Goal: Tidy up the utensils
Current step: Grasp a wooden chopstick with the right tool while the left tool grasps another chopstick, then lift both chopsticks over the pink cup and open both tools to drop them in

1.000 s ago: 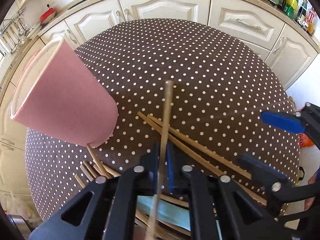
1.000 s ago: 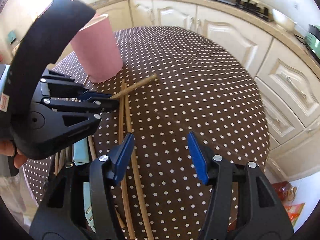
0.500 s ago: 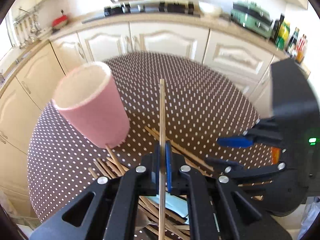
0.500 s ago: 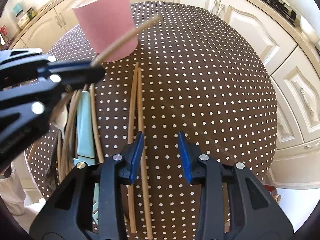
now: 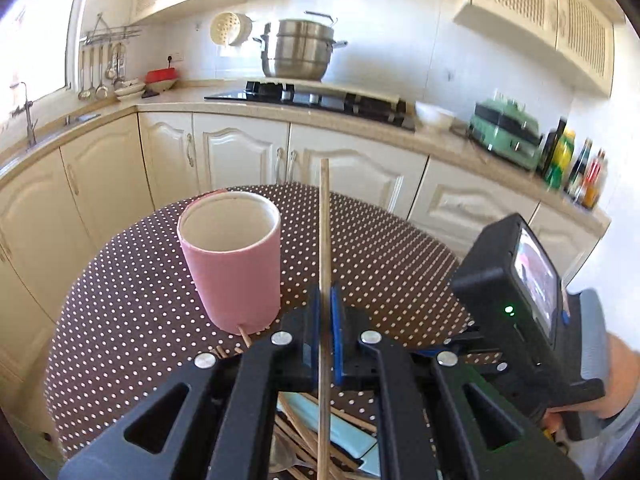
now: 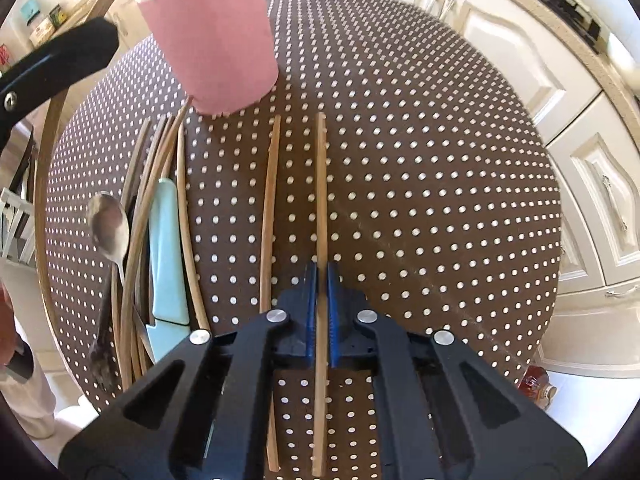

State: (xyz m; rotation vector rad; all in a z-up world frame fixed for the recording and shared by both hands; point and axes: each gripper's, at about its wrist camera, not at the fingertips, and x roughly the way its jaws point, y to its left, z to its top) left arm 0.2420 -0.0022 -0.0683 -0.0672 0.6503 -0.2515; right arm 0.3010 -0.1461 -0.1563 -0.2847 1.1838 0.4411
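My left gripper is shut on a wooden chopstick and holds it upright above the table, right of the empty pink cup. My right gripper is shut on another chopstick that lies flat on the table, pointing toward the pink cup. A second loose chopstick lies just left of it. The left gripper's body and its chopstick show at the right wrist view's left edge.
A pile of several chopsticks, a metal spoon and a light-blue utensil lies at the left of the brown dotted round table. Kitchen cabinets and a stove counter surround the table.
My left gripper lifted and tilted its chopstick upright beside the cup. My right gripper moved down and closed on a chopstick on the table.
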